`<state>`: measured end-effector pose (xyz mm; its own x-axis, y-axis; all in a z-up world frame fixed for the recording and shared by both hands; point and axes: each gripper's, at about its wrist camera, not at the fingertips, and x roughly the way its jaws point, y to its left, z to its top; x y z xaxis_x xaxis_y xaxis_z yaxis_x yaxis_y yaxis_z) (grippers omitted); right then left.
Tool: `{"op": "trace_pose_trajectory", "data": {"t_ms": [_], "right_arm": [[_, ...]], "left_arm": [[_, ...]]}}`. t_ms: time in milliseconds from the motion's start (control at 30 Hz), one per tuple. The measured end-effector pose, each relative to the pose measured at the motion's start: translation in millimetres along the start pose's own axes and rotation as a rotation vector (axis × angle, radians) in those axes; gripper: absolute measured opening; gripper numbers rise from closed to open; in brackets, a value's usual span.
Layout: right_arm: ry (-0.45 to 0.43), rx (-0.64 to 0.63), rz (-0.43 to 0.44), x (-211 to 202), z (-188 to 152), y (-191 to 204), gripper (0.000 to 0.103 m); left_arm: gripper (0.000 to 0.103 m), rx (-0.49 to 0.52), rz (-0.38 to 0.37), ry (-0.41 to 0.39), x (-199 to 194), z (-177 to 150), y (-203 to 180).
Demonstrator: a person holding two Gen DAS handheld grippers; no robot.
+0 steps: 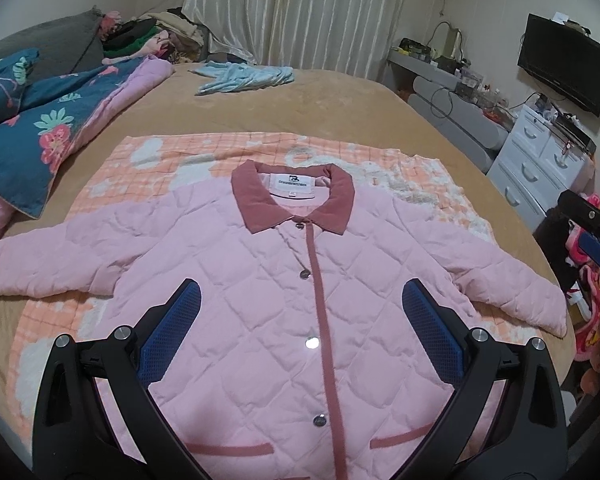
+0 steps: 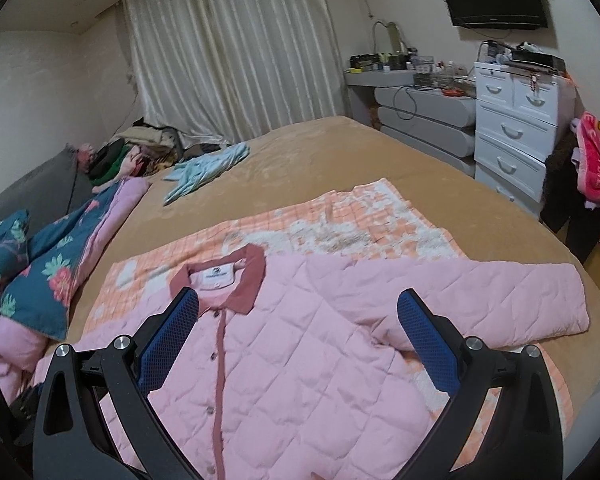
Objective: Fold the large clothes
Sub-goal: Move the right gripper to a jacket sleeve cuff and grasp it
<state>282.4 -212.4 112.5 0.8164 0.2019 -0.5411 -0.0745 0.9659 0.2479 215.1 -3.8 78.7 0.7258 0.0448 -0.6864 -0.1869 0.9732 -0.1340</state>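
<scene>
Bed [image 1: 340,104] covered in tan spread; orange checked blanket [image 1: 172,160] laid on it; pink quilted jacket [image 1: 260,280] spread flat on the blanket, front up, buttoned, collar [image 1: 256,200] pointed away, sleeves out to either side; long axis of the body run along the placket [image 1: 320,300], straight ahead of both tools. Left tool [image 1: 300,304] held released above the chest, nothing gripped; right tool [image 2: 298,316] likewise released, offset toward the right sleeve [image 2: 500,292], judged nearer that sleeve. Left sleeve cuff seen only in the left view; right tool also glimpsed there at the edge.
</scene>
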Motion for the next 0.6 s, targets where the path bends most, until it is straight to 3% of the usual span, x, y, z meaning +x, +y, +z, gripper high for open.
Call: {"op": "trace_pose_trajectory", "data": {"t_ms": [300, 600], "right_arm": [[-0.012, 0.041, -0.081, 31.7, 8.6, -40.5, 0.099], [-0.002, 0.146, -0.169, 54.1, 0.9, -106.0, 0.099]], "left_arm": [[0.095, 0.011, -0.011, 0.023, 28.1, 7.8, -22.3], [0.095, 0.042, -0.035, 0.066, 58.2, 6.0, -49.9]]}}
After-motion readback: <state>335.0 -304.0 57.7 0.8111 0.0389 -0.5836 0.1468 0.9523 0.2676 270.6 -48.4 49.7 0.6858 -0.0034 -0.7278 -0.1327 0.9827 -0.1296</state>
